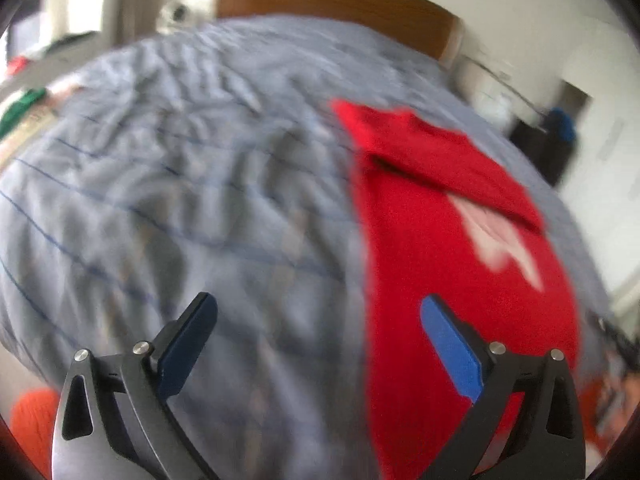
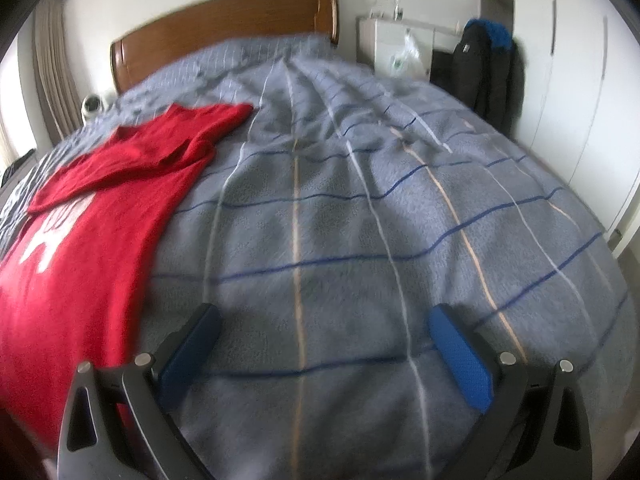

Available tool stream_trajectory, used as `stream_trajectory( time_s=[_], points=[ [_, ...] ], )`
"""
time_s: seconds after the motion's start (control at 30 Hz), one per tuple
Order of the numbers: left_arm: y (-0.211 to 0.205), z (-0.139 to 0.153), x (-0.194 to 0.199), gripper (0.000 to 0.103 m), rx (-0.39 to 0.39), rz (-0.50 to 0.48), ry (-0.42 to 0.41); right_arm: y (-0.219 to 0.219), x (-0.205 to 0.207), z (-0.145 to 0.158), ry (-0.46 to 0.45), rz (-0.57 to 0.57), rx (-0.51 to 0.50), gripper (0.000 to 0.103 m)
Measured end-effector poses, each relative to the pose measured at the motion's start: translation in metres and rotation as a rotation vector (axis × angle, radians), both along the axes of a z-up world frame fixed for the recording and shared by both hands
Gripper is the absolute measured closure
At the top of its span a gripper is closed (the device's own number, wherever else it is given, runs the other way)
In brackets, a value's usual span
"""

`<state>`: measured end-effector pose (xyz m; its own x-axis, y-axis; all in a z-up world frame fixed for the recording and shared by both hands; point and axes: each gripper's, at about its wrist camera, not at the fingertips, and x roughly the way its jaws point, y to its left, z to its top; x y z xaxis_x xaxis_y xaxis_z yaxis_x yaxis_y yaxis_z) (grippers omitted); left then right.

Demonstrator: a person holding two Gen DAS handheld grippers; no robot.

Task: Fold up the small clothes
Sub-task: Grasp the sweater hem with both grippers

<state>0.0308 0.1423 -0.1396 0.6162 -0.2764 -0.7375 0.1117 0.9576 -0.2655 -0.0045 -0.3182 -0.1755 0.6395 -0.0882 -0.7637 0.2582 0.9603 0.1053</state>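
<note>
A red shirt (image 1: 452, 248) with a white print lies flat on the blue-grey checked bed cover (image 1: 180, 200), its upper part folded over the body. My left gripper (image 1: 320, 316) hovers open above the cover, its right finger over the shirt's left side, nothing between the fingers. The left wrist view is blurred. In the right wrist view the same red shirt (image 2: 92, 216) lies at the left, one sleeve folded across it. My right gripper (image 2: 326, 320) is open over bare cover (image 2: 360, 220), to the right of the shirt's edge, holding nothing.
A wooden headboard (image 2: 224, 28) stands at the far end of the bed. A white cabinet (image 2: 392, 44) and a dark jacket (image 2: 484, 64) are beyond the bed's right side, with white wardrobe doors (image 2: 576, 100) further right. Orange fabric (image 1: 32, 420) shows at the lower left.
</note>
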Motion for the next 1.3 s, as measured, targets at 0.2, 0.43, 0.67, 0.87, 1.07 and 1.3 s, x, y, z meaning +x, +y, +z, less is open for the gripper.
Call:
stream_trajectory(
  time_s=[0.2,0.43,0.67,0.87,1.07,1.3],
  points=[
    [-0.046,-0.026,-0.038,0.006,0.031,-0.231,0.16,0.046,-0.034,0.027,0.049,0.337,0.197,0.001],
    [-0.055,-0.041,-0.025,0.025,0.114,-0.249,0.246,0.067,-0.05,-0.012,0.18,0.407,0.282,0.014],
    [-0.016,-0.045,0.0,0.04,0.0,-0.153,0.301,0.061,-0.042,-0.025,0.201,0.384,0.382,0.036],
    [0.007,-0.049,0.007,0.1,-0.096,-0.155,0.361,0.046,-0.054,-0.026,0.207,0.319,0.438,0.097],
    [0.035,-0.021,0.011,0.101,-0.25,-0.161,0.335,0.032,-0.065,-0.001,0.134,0.307,0.472,0.098],
    [0.057,0.039,0.1,0.101,-0.317,-0.11,0.138,0.015,-0.016,0.044,-0.049,0.292,0.456,0.098]
  ],
)
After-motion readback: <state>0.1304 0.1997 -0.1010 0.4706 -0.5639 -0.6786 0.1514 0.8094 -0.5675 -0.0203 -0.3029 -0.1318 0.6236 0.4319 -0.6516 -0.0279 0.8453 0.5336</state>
